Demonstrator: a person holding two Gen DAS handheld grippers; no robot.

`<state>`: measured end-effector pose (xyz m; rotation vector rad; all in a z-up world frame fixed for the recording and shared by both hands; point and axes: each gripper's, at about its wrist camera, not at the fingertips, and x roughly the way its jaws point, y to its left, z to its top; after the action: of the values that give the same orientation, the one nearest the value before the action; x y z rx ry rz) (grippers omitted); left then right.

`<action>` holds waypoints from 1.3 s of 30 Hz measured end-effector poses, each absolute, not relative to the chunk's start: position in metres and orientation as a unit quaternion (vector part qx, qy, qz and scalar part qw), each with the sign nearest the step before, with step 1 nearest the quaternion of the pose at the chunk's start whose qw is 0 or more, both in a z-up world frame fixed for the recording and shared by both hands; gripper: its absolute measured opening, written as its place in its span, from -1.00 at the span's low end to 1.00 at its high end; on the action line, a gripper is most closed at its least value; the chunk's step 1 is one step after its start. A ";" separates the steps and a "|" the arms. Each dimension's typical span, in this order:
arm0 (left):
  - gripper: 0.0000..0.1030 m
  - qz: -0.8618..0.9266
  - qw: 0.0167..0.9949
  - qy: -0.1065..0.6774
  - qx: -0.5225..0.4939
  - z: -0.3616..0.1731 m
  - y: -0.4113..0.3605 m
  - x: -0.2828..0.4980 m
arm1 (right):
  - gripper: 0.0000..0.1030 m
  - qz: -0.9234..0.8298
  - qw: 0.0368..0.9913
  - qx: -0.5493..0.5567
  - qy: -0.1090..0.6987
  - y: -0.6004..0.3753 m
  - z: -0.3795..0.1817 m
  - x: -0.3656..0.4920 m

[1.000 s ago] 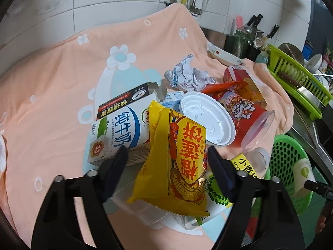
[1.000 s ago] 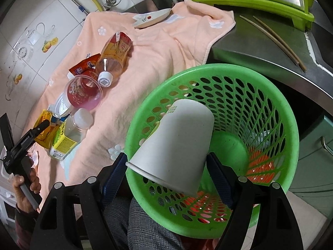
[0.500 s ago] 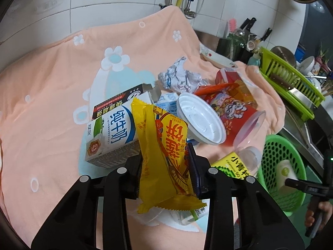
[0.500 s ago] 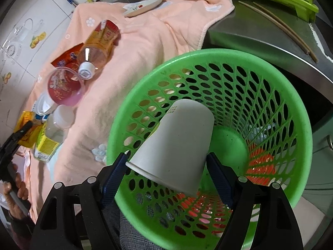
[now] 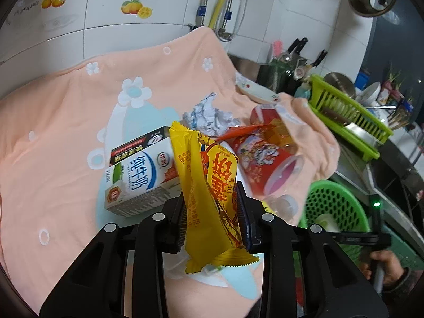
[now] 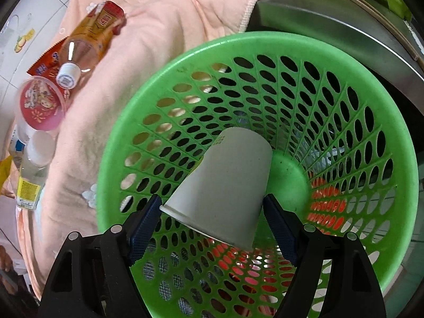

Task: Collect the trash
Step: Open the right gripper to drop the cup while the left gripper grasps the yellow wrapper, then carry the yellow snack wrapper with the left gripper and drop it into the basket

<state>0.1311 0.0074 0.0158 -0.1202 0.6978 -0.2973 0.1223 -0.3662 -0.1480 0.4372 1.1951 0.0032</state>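
Observation:
My left gripper (image 5: 212, 212) is shut on a yellow snack packet (image 5: 209, 185) and holds it above the peach cloth (image 5: 66, 122). Under it lie a milk carton (image 5: 137, 180), a crumpled paper ball (image 5: 209, 116), a red cup (image 5: 267, 164) and a tea bottle (image 5: 275, 124). My right gripper (image 6: 212, 212) is over the green basket (image 6: 357, 106), jaws wide, a white paper cup (image 6: 225, 185) between them, mouth toward me. I cannot tell whether the pads touch the cup. The basket also shows in the left wrist view (image 5: 336, 206).
A green dish rack (image 5: 349, 116) with a cleaver stands right of the cloth on the steel counter (image 6: 318, 18). Knives and utensils stand at the back. A red cup (image 6: 39, 106), tea bottle (image 6: 87, 42) and clear bottle (image 6: 31, 169) lie on the cloth left of the basket.
My left gripper closed on the yellow snack packet and lifted it off the pile. My right gripper moved closer over the basket with the paper cup still between its jaws.

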 end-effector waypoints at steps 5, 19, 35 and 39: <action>-0.38 -0.176 0.925 0.329 -0.069 0.026 0.002 0.121 | 0.47 -0.003 0.800 0.207 0.564 -0.364 -0.154 0.125; -0.38 -0.269 0.896 0.345 -0.071 0.023 -0.054 0.111 | 0.48 -0.001 0.813 0.218 0.540 -0.391 -0.145 0.106; -0.38 -0.343 0.842 0.416 -0.008 -0.036 -0.187 0.115 | 0.55 -0.043 0.859 0.191 0.473 -0.437 -0.080 0.046; -0.29 -0.354 0.828 0.435 0.001 -0.055 -0.216 0.119 | 0.55 -0.048 0.860 0.200 0.467 -0.446 -0.081 0.040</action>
<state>0.1191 -0.2157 -0.0553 0.0014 0.9232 -0.7508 0.0403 -0.4462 -0.0808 0.4199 0.9796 -0.1009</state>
